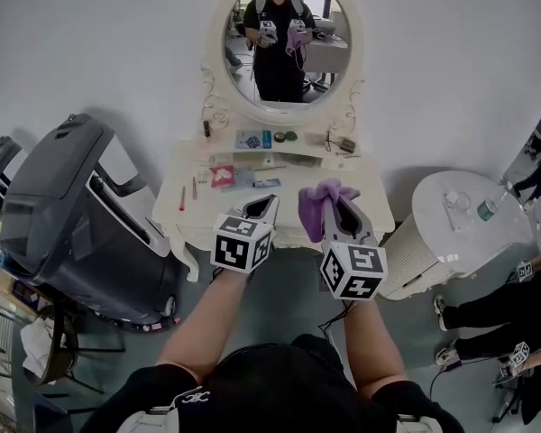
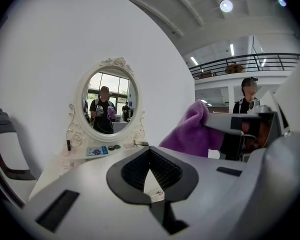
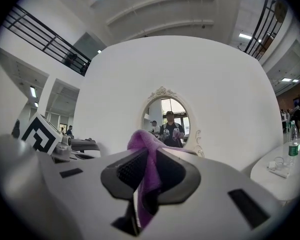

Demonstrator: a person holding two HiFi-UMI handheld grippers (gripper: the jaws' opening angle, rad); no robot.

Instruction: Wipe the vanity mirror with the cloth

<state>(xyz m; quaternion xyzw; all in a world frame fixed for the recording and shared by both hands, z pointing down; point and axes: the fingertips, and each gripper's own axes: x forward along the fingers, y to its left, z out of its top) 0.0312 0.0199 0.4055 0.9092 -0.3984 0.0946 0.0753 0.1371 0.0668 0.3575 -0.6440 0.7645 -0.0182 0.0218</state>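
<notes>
White wall (image 1: 108, 43) fills the background, and against it stands one white vanity worktop (image 1: 182, 207). One oval mirror (image 1: 287, 48) in an ornate white frame rises from the back of it. Several small things lie scattered on the worktop, among them one blue packet (image 1: 252, 139) and one pink pouch (image 1: 223, 176). Two claws are held side by side in front of the worktop, both pointing toward the mirror and well apart from the glass. The left claw (image 1: 269, 202) has its jaws brought together at the tips with nothing between them. The right claw (image 1: 341, 204) is clamped on one purple cloth (image 1: 317, 198), which bunches above the jaw tips and hangs down between the pads. The mirror reflects one person in dark clothing holding both claws, the cloth showing purple in the reflection. One large grey machine (image 1: 63, 206) stands to the left of the worktop. One rounded white unit (image 1: 433, 233) stands to the right, with one bottle (image 1: 487, 210) on top.
</notes>
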